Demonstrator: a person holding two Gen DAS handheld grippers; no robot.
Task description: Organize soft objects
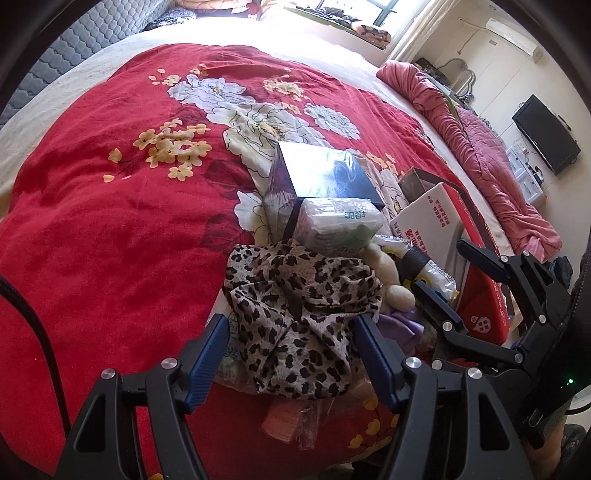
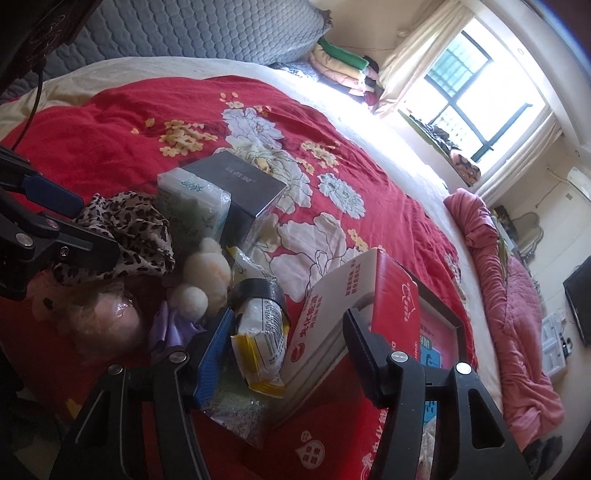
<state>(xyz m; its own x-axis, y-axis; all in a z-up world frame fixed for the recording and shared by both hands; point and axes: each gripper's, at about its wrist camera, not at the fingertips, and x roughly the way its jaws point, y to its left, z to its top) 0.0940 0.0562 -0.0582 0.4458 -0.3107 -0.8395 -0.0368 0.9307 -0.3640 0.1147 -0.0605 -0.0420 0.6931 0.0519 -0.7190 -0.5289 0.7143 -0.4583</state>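
Observation:
A pile of soft things lies on the red floral bedspread (image 1: 110, 221). A leopard-print cloth (image 1: 299, 321) lies on top, between the open fingers of my left gripper (image 1: 291, 350); it also shows in the right wrist view (image 2: 136, 236). Behind it are a cream plush toy (image 2: 207, 277), a tissue pack (image 1: 336, 225), a purple cloth (image 2: 173, 328) and a wrapped pink item (image 2: 107, 317). My right gripper (image 2: 284, 347) is open around a yellow-and-white packet (image 2: 262, 343), beside the red-and-white carton (image 2: 354, 295). Whether either gripper touches its object is unclear.
A shiny dark box (image 1: 325, 173) stands behind the tissue pack. An open red carton (image 2: 424, 332) lies at the right. A pink quilt (image 2: 517, 314) lies along the bed's right edge. A grey quilted headboard (image 2: 184, 29) and folded clothes (image 2: 343, 62) are at the far end.

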